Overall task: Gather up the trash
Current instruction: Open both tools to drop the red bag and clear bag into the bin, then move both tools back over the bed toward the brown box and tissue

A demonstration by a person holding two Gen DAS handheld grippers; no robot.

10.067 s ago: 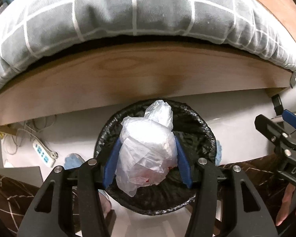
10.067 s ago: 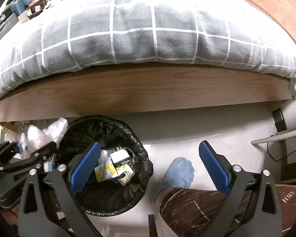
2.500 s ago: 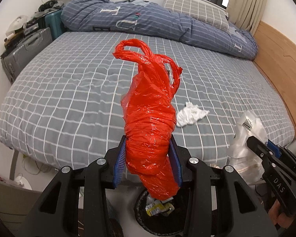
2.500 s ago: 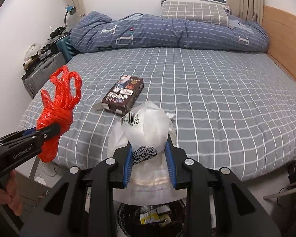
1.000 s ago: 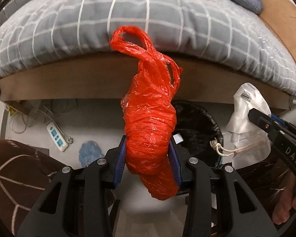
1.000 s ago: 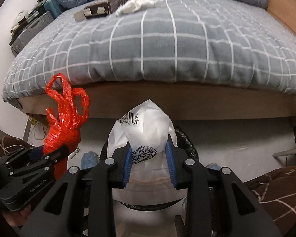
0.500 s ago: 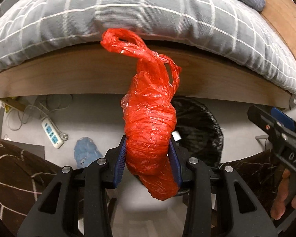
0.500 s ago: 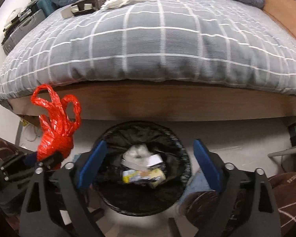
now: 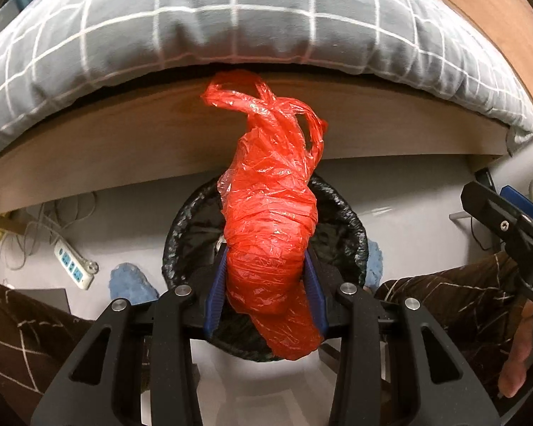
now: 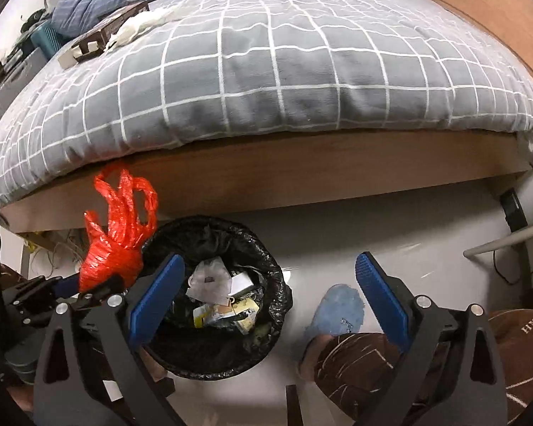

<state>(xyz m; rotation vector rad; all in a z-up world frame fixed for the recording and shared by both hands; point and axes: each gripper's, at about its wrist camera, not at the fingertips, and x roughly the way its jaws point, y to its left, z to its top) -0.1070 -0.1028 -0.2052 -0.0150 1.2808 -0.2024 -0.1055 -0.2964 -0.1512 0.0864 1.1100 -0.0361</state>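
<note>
My left gripper (image 9: pixel 264 293) is shut on a crumpled red plastic bag (image 9: pixel 272 234) and holds it right over the black-lined trash bin (image 9: pixel 348 220) on the floor. In the right wrist view the red bag (image 10: pixel 119 245) hangs at the bin's left rim. My right gripper (image 10: pixel 270 294) is open and empty above the bin (image 10: pixel 266 330), which holds a clear plastic bag (image 10: pixel 209 278) and several wrappers. On the bed lie a dark box (image 10: pixel 105 33) and a white tissue (image 10: pixel 142 25).
The bed with a grey checked cover (image 10: pixel 284 71) and wooden frame (image 10: pixel 319 174) stands just behind the bin. A power strip (image 9: pixel 73 264) and cables lie on the floor at left. Blue slippers (image 10: pixel 341 310) and my legs are near the bin. Suitcases (image 10: pixel 7 78) stand far left.
The right gripper opened and dropped the clear plastic bag into the bin. The left gripper moved the red bag over the bin's middle.
</note>
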